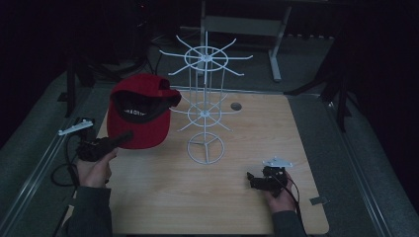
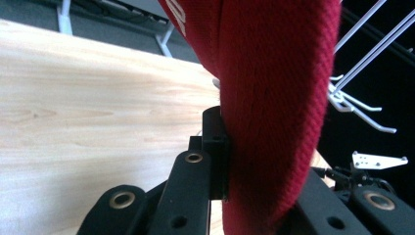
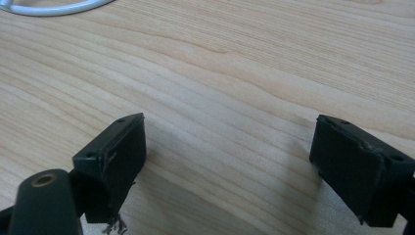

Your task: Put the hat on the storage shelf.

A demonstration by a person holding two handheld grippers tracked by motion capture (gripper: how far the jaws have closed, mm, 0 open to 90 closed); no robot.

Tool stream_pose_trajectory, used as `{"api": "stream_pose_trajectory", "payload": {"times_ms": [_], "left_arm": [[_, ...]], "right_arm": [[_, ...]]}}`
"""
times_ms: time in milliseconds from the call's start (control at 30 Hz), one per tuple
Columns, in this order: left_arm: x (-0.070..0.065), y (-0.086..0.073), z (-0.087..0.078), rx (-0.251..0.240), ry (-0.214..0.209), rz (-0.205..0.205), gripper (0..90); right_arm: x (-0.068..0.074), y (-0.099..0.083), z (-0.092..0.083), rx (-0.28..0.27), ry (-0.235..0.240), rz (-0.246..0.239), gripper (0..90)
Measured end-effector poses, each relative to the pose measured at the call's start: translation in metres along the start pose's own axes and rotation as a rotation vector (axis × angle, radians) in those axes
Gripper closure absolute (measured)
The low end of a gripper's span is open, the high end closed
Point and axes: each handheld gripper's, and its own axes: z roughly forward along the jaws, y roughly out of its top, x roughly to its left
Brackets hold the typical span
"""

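A red cap (image 1: 140, 111) with a black lining hangs in the air at the left of the wooden table (image 1: 257, 148), held by its brim. My left gripper (image 1: 126, 137) is shut on that brim; in the left gripper view the red fabric (image 2: 274, 107) runs up between the black jaws. A white wire display rack (image 1: 205, 106) with radiating hooks stands in the table's middle, just right of the cap. My right gripper (image 1: 251, 177) rests low near the front right, open, its pads (image 3: 122, 156) wide apart over bare wood.
The rack's round wire base (image 1: 205, 148) sits on the table, and its edge (image 3: 49, 7) shows in the right gripper view. A small dark hole (image 1: 236, 106) lies behind the rack. Metal rails and dark stands border the table.
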Motion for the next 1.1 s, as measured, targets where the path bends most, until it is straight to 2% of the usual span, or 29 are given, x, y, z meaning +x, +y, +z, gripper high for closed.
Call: {"api": "stream_pose_trajectory", "payload": {"times_ms": [367,567,1100], "left_arm": [[-0.003,0.012,-0.009,-0.047,0.01,0.009,85.3],[-0.006,0.017,-0.013,-0.07,0.002,0.022,85.3],[-0.013,0.031,-0.016,-0.123,-0.024,0.025,85.3]], "right_arm": [[0.0,0.0,0.0,-0.001,-0.001,-0.002,13.4],[0.0,0.0,0.0,-0.001,-0.001,-0.001,13.4],[0.0,0.0,0.0,-0.002,-0.001,-0.002,13.4]]}}
